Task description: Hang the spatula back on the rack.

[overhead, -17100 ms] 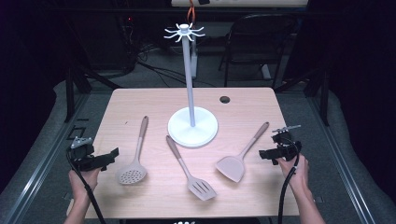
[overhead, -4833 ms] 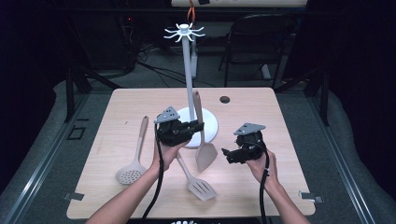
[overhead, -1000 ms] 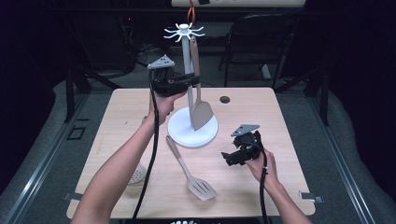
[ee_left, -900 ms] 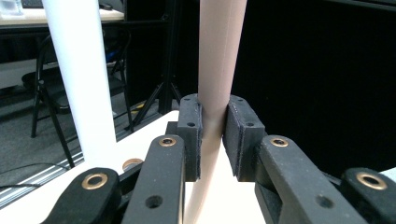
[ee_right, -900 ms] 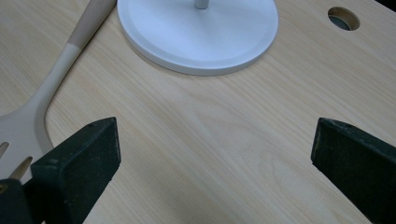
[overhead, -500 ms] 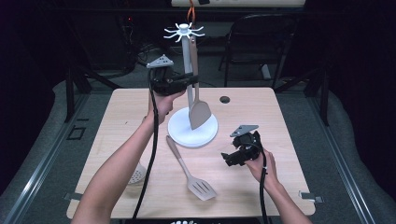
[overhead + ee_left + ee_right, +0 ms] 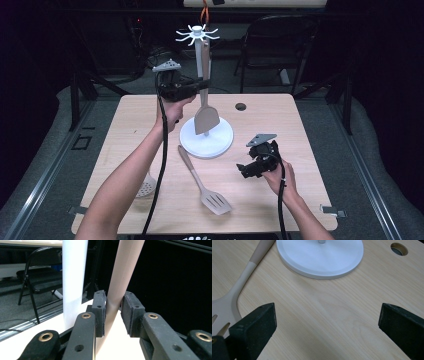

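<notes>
We saw a pale wood-grain surface (image 7: 317,315), matt. The rack's white base (image 7: 319,257) looked smooth, slightly glossy. The spatula (image 7: 205,116) looked matt silicone; hand-held gripper pads (image 7: 99,312) looked rough black.

table brightly lit; surroundings dark; images soft

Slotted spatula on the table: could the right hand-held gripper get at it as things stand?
Probably yes. The right hand-held gripper hovers with jaws wide open just right of the slotted spatula, with bare table between them. The rack base lies farther back, out of the way.
</notes>
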`<state>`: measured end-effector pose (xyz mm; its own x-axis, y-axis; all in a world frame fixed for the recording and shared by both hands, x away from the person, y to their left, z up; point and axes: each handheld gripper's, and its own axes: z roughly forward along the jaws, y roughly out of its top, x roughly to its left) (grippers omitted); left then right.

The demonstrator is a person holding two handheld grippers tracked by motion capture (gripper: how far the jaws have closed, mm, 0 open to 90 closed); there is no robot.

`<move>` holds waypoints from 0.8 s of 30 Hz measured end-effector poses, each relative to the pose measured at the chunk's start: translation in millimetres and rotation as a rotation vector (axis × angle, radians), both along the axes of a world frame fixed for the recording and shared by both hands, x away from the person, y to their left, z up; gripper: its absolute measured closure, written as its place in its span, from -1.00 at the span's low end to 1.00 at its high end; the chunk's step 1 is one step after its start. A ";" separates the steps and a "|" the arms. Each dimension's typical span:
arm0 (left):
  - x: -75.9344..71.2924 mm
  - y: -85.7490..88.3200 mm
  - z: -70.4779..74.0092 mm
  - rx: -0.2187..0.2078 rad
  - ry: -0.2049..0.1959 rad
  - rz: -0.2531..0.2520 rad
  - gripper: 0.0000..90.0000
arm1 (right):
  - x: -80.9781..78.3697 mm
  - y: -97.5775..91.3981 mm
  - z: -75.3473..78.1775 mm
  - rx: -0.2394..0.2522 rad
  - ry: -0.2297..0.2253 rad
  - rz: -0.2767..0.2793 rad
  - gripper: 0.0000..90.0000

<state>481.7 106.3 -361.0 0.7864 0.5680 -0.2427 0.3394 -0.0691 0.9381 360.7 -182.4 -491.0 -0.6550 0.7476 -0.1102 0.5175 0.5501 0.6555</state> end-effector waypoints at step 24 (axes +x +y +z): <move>-26.4 16.4 16.0 0.163 -0.083 0.035 -0.08 | 2.9 2.6 -6.0 -0.037 0.043 0.037 -0.95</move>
<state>455.2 122.7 -345.0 0.7789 0.6220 -0.0800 0.2661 -0.2123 0.9403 363.7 -179.8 -497.0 -0.6868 0.7187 -0.1085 0.5234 0.5927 0.6122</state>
